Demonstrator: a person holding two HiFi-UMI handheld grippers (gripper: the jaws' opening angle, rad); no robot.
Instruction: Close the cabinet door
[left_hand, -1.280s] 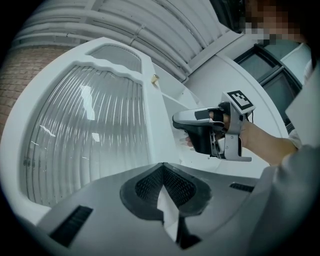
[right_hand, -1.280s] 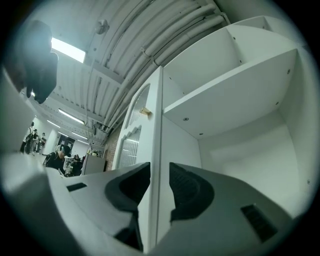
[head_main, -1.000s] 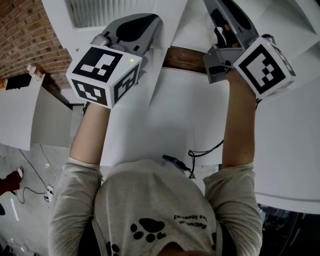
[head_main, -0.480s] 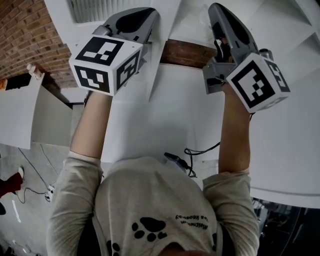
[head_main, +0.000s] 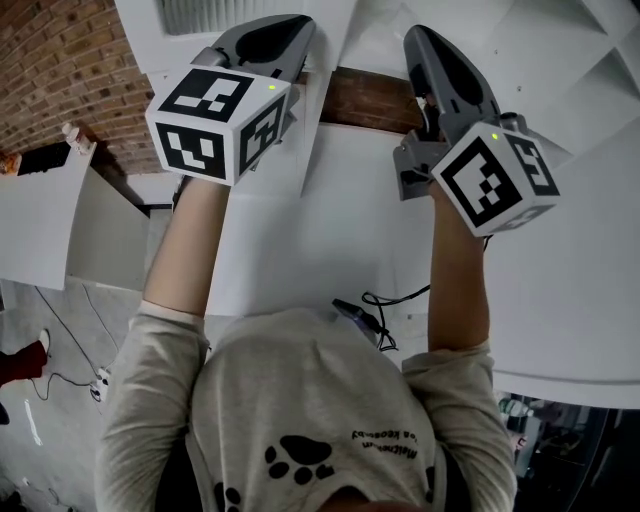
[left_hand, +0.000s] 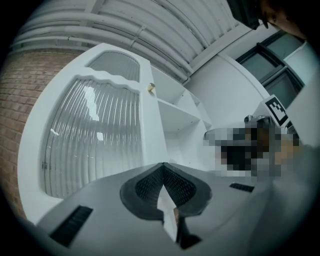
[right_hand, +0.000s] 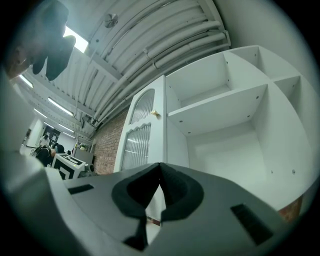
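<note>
The white cabinet door with ribbed glass and a small gold knob stands open, left of the bare shelves. In the right gripper view the door shows nearly edge-on, its knob beside the open shelves. From the head view the door's edge runs between my two grippers. My left gripper points at the door's glass side, jaws together and empty. My right gripper points toward the shelf side, also shut on nothing.
A brick wall rises at the left. White panels lean there, with cables on the floor. A black cable hangs by my chest over the white surface. A brown wooden strip lies at the cabinet's base.
My right gripper has come down and leftward in the head view, nearer the door's edge. The left gripper has edged slightly up and right. The door has not swung.
</note>
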